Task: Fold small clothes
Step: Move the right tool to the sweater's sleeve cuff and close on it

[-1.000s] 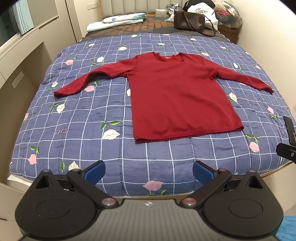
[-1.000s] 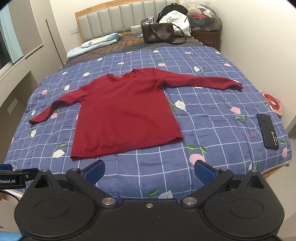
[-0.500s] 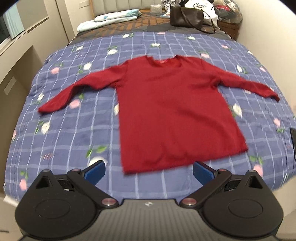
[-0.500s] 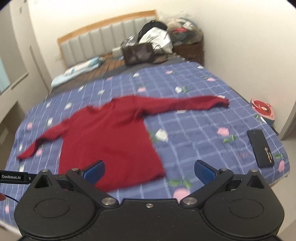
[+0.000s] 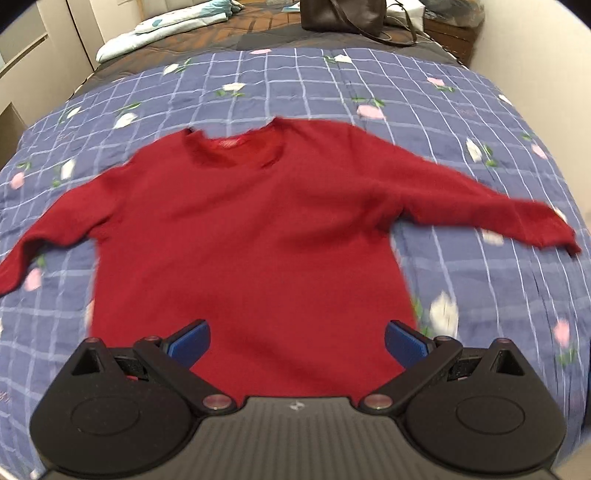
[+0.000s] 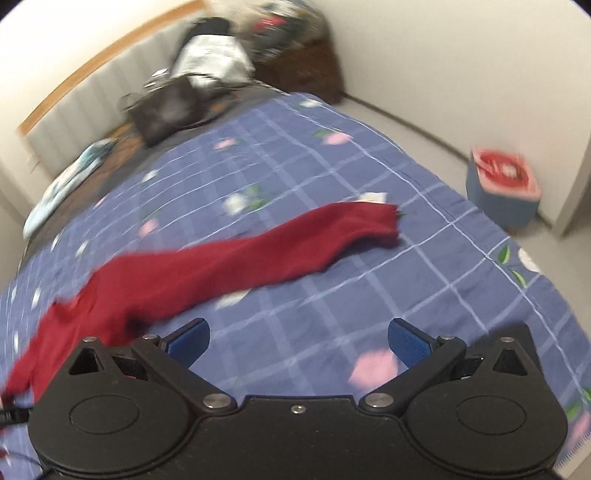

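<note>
No lettering reads anywhere in either view. The sweater (image 5: 251, 236) has a neck label (image 5: 228, 142), but blur smears whatever is printed on it.

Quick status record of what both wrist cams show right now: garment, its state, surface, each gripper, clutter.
garment: red long-sleeved top
state: spread flat, unfolded, both sleeves out to the sides
surface: blue floral checked quilt on a bed
left gripper: open, empty, over the top's lower body
right gripper: open, empty, over bare quilt, facing one sleeve
clutter: dark handbag near the headboard
image quality: both views motion-blurred
</note>
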A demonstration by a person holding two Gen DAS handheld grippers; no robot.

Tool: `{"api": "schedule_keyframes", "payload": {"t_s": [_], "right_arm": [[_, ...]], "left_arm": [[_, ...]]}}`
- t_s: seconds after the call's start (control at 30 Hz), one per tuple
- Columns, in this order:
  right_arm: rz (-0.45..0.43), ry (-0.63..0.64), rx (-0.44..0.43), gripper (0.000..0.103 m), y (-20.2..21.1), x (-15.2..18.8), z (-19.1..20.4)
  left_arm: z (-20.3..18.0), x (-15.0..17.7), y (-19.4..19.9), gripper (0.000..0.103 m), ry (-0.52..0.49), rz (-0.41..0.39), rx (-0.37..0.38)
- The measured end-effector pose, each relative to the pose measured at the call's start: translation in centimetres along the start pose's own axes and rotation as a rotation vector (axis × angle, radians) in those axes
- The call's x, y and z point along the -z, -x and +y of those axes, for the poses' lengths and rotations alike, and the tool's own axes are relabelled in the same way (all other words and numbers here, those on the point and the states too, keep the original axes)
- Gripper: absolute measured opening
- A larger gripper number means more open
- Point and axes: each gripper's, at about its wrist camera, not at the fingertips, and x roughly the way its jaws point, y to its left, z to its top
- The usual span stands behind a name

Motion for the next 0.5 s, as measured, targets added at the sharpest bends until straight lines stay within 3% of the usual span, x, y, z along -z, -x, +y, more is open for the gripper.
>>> {"api": "schedule_keyframes", "payload": {"t_s": [0.13, 0.2, 0.33, 0.5], "right_arm": [[0.008, -0.138, 0.019, 0.101, -6.4, -4.4, -4.5], [0.011, -0.179, 0.031, 0.095, -9.5, -5.8, -6.2], [0.038, -0.22, 0.041, 0.086, -13.6, -7.2, -7.9], [0.037, -0.281, 0.064, 0.07, -15.9, -7.0, -9.2]], "left_arm": [[-3.8, -6.0, -5.0, 0.103, 0.035, -0.02, -0.028], [-5.6, -8.6, -7.2, 0.103, 0.02, -0.042, -0.042], [-10.3, -14.2, -12.0, 0.103, -0.087, -0.086, -0.016], [-16.4, -17.5, -17.0, 0.103, -0.287, -0.086, 0.021]]}}
